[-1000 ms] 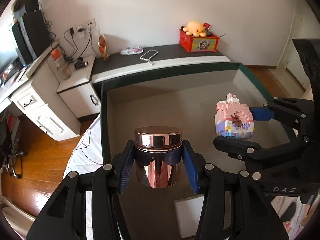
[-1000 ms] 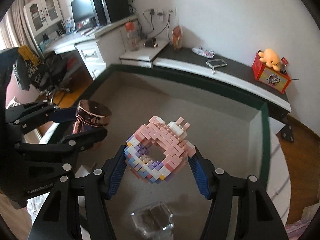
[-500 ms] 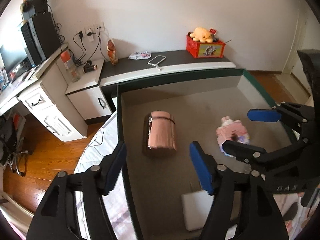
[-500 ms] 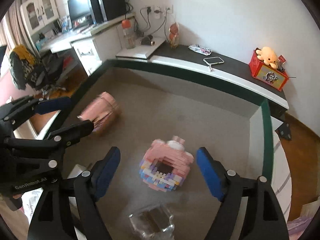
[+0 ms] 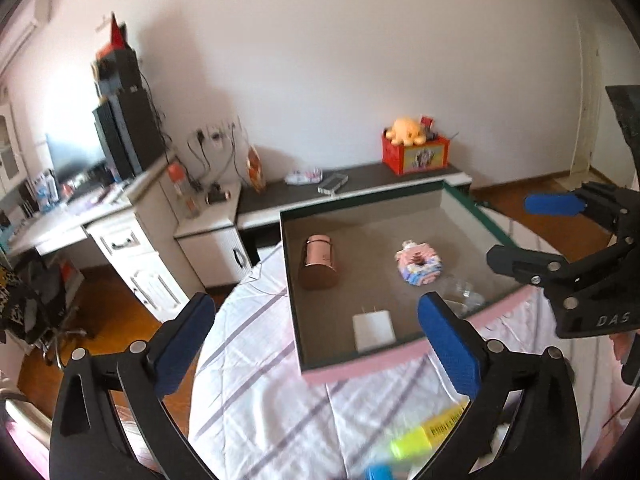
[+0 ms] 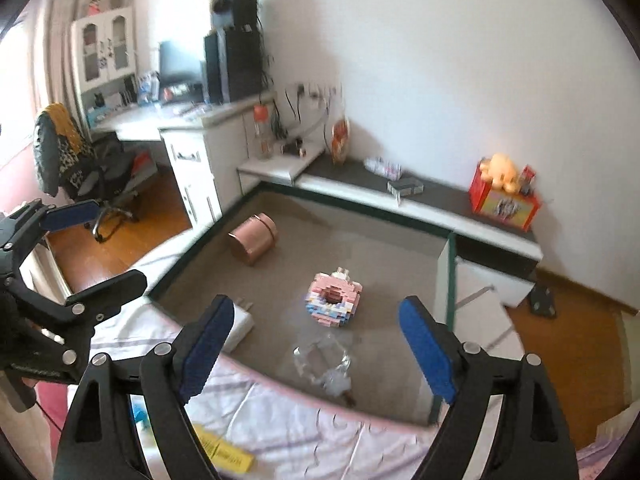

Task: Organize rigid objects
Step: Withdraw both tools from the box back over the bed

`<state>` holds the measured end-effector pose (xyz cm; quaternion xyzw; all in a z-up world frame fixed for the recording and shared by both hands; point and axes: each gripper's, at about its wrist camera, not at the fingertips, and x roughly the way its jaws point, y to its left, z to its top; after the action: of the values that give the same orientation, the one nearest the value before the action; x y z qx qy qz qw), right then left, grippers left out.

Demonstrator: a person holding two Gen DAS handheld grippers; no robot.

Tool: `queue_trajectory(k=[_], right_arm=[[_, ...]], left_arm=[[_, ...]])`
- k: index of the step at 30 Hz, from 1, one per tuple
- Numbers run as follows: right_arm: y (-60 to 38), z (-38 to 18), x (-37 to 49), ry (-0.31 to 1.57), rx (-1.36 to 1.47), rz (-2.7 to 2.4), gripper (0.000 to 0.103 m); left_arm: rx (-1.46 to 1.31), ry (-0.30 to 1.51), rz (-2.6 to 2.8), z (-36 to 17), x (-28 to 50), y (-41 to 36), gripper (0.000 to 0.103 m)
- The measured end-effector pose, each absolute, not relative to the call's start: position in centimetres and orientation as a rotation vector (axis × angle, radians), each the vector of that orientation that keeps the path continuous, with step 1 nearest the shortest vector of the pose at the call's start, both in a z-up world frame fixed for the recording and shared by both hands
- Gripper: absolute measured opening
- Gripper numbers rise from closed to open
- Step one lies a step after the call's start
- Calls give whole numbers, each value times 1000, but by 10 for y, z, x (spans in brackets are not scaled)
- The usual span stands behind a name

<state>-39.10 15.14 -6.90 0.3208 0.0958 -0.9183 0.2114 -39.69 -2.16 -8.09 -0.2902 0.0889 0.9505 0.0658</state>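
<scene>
A rose-gold jar [image 5: 319, 259] lies on its side in the grey-lined box [image 5: 360, 360], also in the right wrist view [image 6: 253, 239]. A pink brick-built donut [image 5: 419, 265] lies to its right, also in the right wrist view [image 6: 334, 299]. A white charger [image 5: 373, 330] and a clear wrapped item [image 6: 325, 362] lie near the box's front. My left gripper [image 5: 316, 344] is open and empty, back over the bed. My right gripper [image 6: 316, 346] is open and empty above the box's front edge.
The box sits on a white striped bedsheet [image 5: 256, 392]. A yellow highlighter [image 5: 416, 442] and a yellow pack [image 6: 226, 450] lie on the sheet. A desk with drawers [image 5: 132, 256], a dark shelf with a phone [image 5: 332, 184] and a red toy box [image 5: 414, 152] stand behind.
Both grippers let go: the jar and the brick donut dropped into the box. Both grippers then opened wide and pulled back and up, away from the box.
</scene>
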Motion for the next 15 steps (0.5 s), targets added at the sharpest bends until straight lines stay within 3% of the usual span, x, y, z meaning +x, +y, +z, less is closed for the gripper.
queue_trajectory(k=[7,15], right_arm=[[166,-47,-310,262,678,-2686,87],[188,-48,-224,191,516,-2924,87]], left_arm=[[-681,147,3006,-56,-314,-28,103],[-630,83,3088,-68,-244,-21,103]])
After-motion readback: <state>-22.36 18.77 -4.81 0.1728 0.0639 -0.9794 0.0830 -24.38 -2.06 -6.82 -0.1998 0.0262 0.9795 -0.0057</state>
